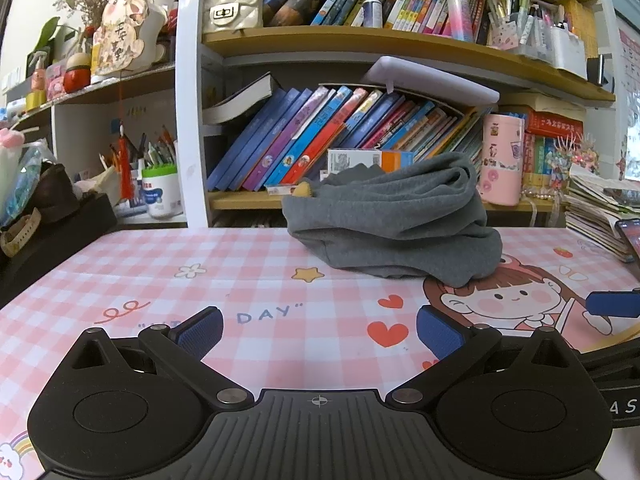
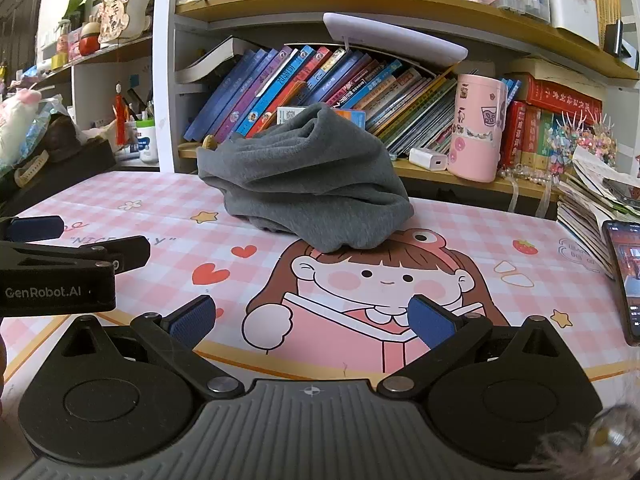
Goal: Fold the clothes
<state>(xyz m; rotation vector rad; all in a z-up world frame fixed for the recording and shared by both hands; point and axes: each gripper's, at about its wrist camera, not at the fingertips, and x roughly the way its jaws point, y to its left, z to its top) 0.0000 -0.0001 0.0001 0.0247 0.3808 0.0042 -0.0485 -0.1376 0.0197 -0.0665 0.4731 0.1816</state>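
A grey garment [image 1: 394, 222] lies bunched in a heap at the far side of the pink checked desk mat [image 1: 240, 276], in front of the bookshelf. It also shows in the right wrist view [image 2: 308, 184]. My left gripper [image 1: 320, 334] is open and empty, low over the mat, well short of the heap. My right gripper [image 2: 312, 320] is open and empty, over the cartoon girl print, also short of the heap. The left gripper's body [image 2: 60, 272] shows at the left of the right wrist view.
A bookshelf [image 1: 360, 40] full of books stands behind the mat. A pink cup [image 2: 476, 128] and a white charger [image 2: 428, 159] sit on its low shelf. A stack of papers [image 2: 592, 204] and a phone [image 2: 624, 280] lie at the right. Black clutter [image 1: 52, 220] lies at the left.
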